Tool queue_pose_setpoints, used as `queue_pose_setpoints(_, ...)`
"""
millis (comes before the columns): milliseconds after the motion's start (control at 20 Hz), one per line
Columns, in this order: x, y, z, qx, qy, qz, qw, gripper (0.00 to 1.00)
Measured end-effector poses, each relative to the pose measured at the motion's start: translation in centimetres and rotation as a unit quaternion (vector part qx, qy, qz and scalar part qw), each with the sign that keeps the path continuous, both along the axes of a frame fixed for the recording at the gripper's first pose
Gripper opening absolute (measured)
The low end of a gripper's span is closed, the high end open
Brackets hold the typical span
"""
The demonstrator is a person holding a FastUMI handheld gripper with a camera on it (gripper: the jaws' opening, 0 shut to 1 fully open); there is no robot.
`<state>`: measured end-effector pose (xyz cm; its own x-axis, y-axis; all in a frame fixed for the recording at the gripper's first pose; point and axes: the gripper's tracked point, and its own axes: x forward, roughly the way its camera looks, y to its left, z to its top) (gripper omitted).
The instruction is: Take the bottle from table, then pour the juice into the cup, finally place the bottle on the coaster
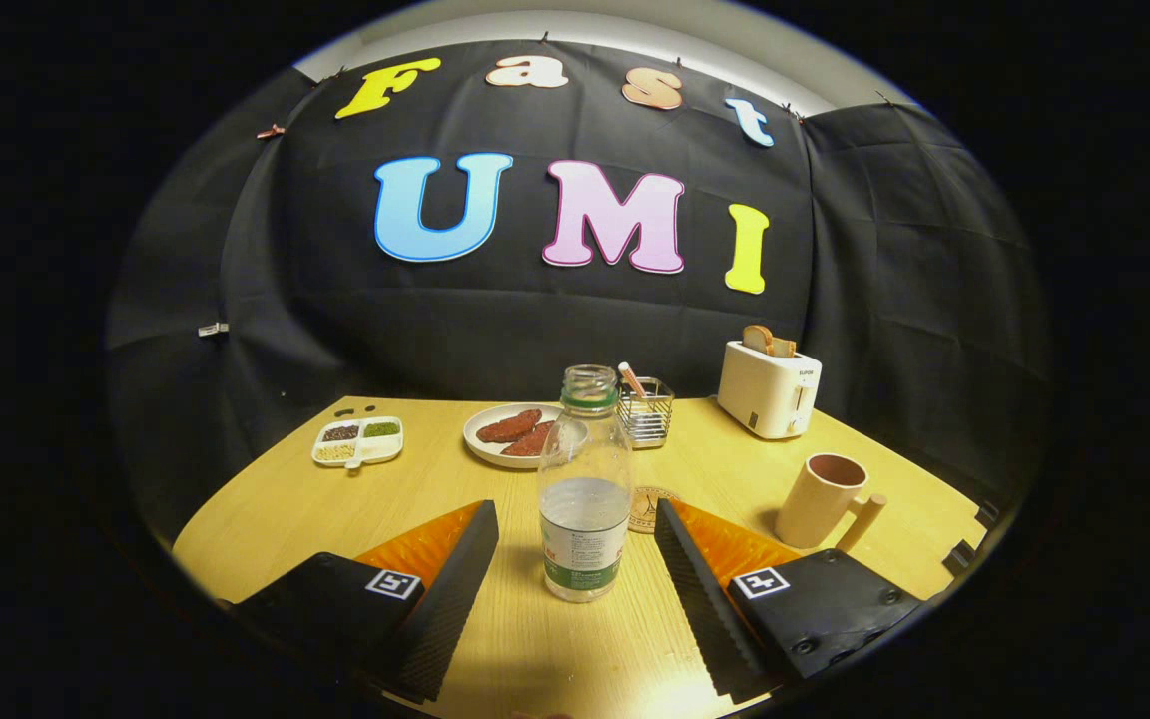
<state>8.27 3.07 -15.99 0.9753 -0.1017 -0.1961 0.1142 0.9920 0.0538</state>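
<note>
A clear plastic bottle (584, 489) with no cap stands upright on the wooden table (266, 509), partly filled with clear liquid. It stands between my two fingertips, with a gap on each side. My gripper (575, 524) is open and touches nothing. A round coaster (653, 507) lies flat just behind the bottle, partly hidden by it and by my right finger. A beige cup (821, 499) with a straight handle stands beyond my right finger, to the right of the bottle.
A white plate with dark red pieces (512, 433) and a wire holder (646, 410) sit behind the bottle. A white toaster with bread (769, 385) stands at the back right. A divided dish (358, 440) lies at the back left.
</note>
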Motion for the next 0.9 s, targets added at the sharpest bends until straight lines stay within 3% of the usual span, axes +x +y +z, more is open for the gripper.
queue_pose_setpoints(450, 3.2, -1.1, -3.0, -0.004, 0.02, -0.035, 0.999, 0.97)
queue_pose_setpoints(900, 5.9, -0.9, -4.4, 0.009, 0.025, -0.034, 0.999, 0.97)
